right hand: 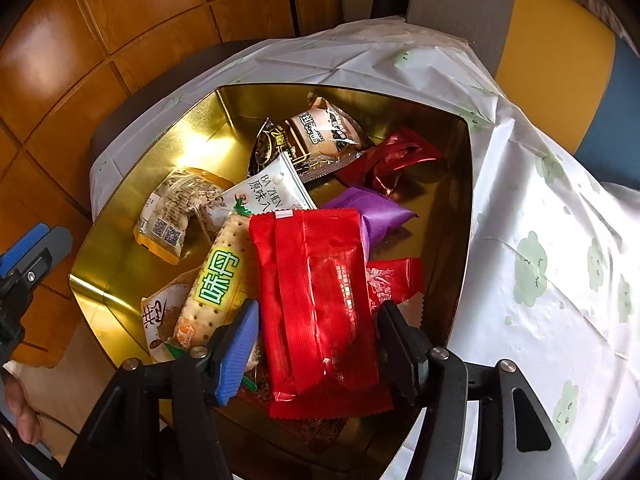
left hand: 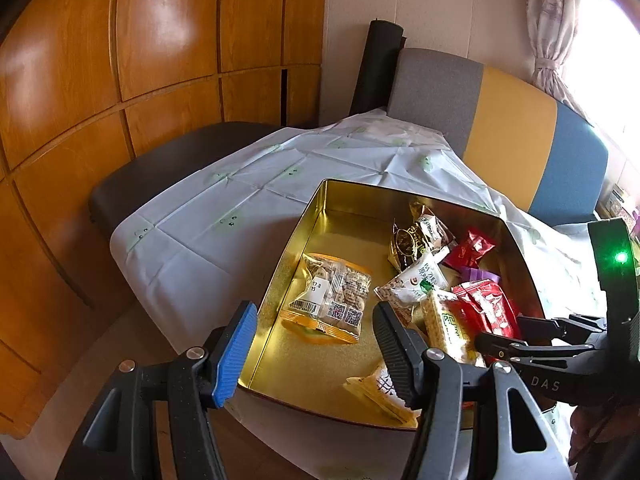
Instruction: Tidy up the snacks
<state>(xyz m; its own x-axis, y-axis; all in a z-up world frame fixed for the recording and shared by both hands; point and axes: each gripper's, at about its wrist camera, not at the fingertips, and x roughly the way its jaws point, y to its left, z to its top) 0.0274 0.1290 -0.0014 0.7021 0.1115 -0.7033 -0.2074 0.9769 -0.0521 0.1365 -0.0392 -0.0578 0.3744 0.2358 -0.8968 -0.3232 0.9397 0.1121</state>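
The right gripper (right hand: 318, 350) points down into the shiny gold metal tin (right hand: 460, 184). Its jaws stand apart, one on each side of the long red foil snack pack (right hand: 316, 304). The pads do not seem to press on the pack. The pack lies flat on top of the pile, so it looks let go and dropped where it belongs.

The left gripper (left hand: 316, 354) hangs over the near left corner of the tin. Its jaws are apart too, and nothing is between them. It looks like it is waiting, or keeping close to steady the tin.

Most snacks sit bunched on one side of the tin. Next to the red pack is a cracker pack with a green label (right hand: 218, 276). Behind it is a white pack with dark letters (right hand: 268, 190), a purple pack (right hand: 376, 216) and a small dark red foil pack (right hand: 394, 158). A clear pack with orange edges (left hand: 330, 298) lies alone on the bare gold floor, so there is room left.

The tin rests on a white plastic cloth with green shapes (right hand: 540, 264). No loose snacks show on the cloth, so the job may be nearly done.
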